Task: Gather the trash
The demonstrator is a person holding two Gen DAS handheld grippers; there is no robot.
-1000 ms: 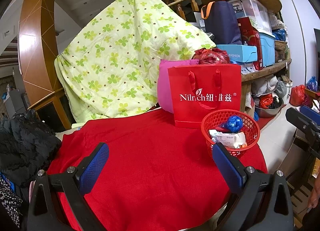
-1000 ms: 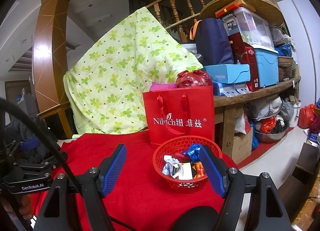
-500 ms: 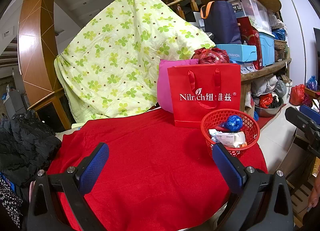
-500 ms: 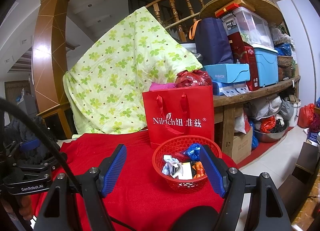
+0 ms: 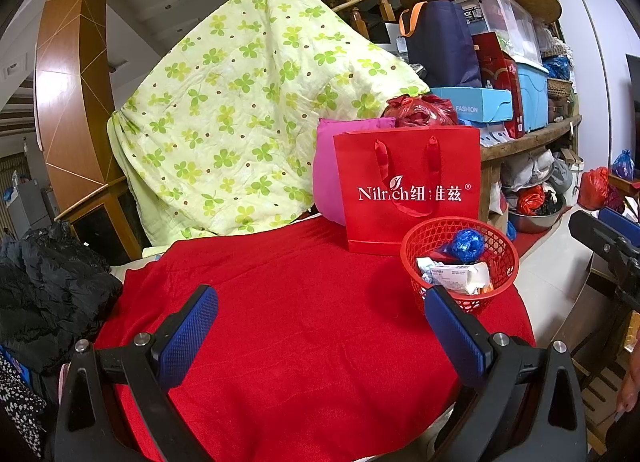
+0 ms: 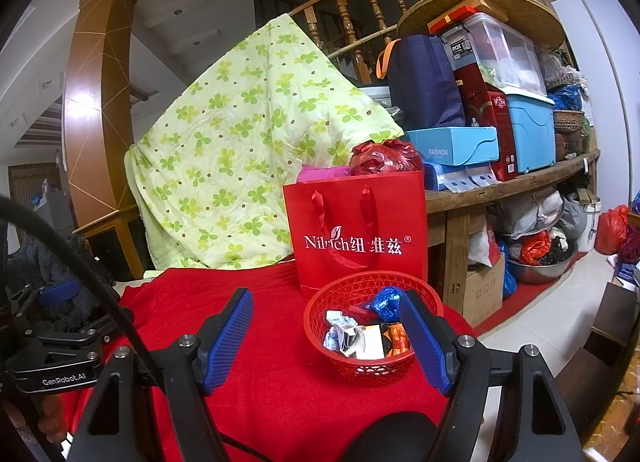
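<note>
Nothing has shifted since the earlier frames: both claws hang where they were and the trash lies unchanged.

Left wrist view: the left claw (image 5: 320,330) stands wide and empty over the bare red cloth of the bench (image 5: 288,302). At the right of the frame sits the round red plastic mesh basket (image 5: 416,258), holding a crumpled blue foil wrapper (image 5: 466,245) and a white paper packet (image 5: 454,275). No loose trash shows on the cloth, so the collecting looks finished; the sensible move is to scan the cloth edges before ending. The tall red paper gift bag (image 5: 408,190) stands just behind the basket and would block a reach from the far side.

Right wrist view: the right claw (image 6: 326,340) is wide and empty, low in the frame, the basket (image 6: 320,310) seen between its fingers. A black cable (image 6: 80,262) curves across the left of the frame and could snag.
</note>
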